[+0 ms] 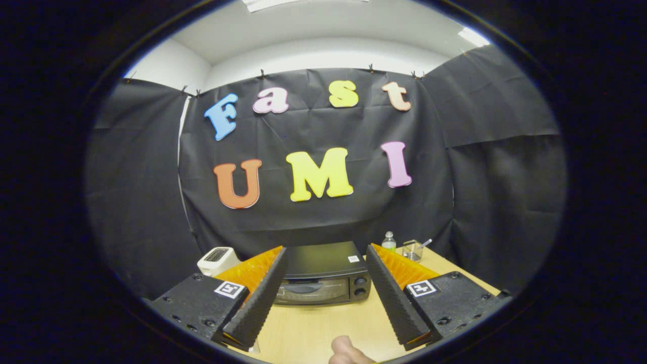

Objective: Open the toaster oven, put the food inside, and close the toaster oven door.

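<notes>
Black toaster oven (323,275) shut beyond spread jaws.

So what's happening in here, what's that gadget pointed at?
A person is holding a two-finger gripper above a wooden table, its fingers spread open and gripping nothing. Beyond the fingers sits a black toaster oven with its door shut. A white toaster stands off to one side, a small bottle and a glass to the other. A rounded piece, perhaps the food or a fingertip, shows at the table's near edge. Nothing has been touched yet.
</notes>
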`<state>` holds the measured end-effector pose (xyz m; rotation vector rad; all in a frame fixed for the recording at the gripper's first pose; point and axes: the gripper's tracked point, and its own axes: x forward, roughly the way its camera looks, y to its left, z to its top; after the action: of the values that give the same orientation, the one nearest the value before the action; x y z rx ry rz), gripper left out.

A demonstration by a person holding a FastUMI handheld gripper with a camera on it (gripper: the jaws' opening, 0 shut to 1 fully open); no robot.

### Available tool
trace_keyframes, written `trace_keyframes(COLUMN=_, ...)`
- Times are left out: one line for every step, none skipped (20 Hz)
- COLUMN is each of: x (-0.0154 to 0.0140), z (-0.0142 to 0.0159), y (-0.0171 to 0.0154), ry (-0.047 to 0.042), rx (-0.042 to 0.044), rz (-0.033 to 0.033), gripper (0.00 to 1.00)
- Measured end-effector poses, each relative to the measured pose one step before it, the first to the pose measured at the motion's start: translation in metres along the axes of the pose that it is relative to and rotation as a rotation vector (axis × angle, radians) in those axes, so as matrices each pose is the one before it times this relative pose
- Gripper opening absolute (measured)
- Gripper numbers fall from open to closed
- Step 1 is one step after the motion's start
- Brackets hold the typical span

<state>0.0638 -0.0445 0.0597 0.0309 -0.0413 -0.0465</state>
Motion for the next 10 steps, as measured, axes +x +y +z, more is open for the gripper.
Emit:
trace_keyframes(x=-0.01348, z=0.01737, y=-0.00338, ry=-0.01714, rx=-0.01064, rz=-0.00589, gripper=1.00)
trace_keyframes(x=-0.01247, z=0.01448, y=-0.00506, ry=-0.02303, rx=-0.01399, rz=-0.01164, gripper=1.00)
trace_keyframes(x=-0.01362, z=0.01106, y=-0.00252, ry=-0.01871, rx=-0.01443, rz=-0.00794, gripper=1.00)
trace_keyframes(x=-0.01204, z=0.01186, y=0.00172, ry=-0.02481, rx=-0.01383, rz=0.00561, gripper=1.00)
trace_keyframes(x=-0.01076, z=0.01033, y=0.00253, ry=-0.01970, rx=-0.02164, rz=0.00126, gripper=1.00)
trace_keyframes(x=-0.01113, z=0.00056, y=-0.00017, ry=-0.00682, rx=-0.02732, rz=-0.00517, gripper=1.00)
trace_keyframes(x=-0.01025, z=-0.00109, y=0.00249, ry=-0.00517, rx=-0.01888, rz=0.00005, gripper=1.00)
trace_keyframes(x=-0.00909, z=-0.00291, y=0.00845, ry=0.00082, rx=-0.00961, rz=0.01468, gripper=1.00)
trace_keyframes(x=-0.00736, z=-0.00588, y=0.00839, ry=0.00708, rx=0.00285, rz=0.01809, gripper=1.00)
trace_keyframes(x=-0.00840, z=-0.00781, y=0.00776, ry=0.00772, rx=0.01173, rz=0.01728, gripper=1.00)
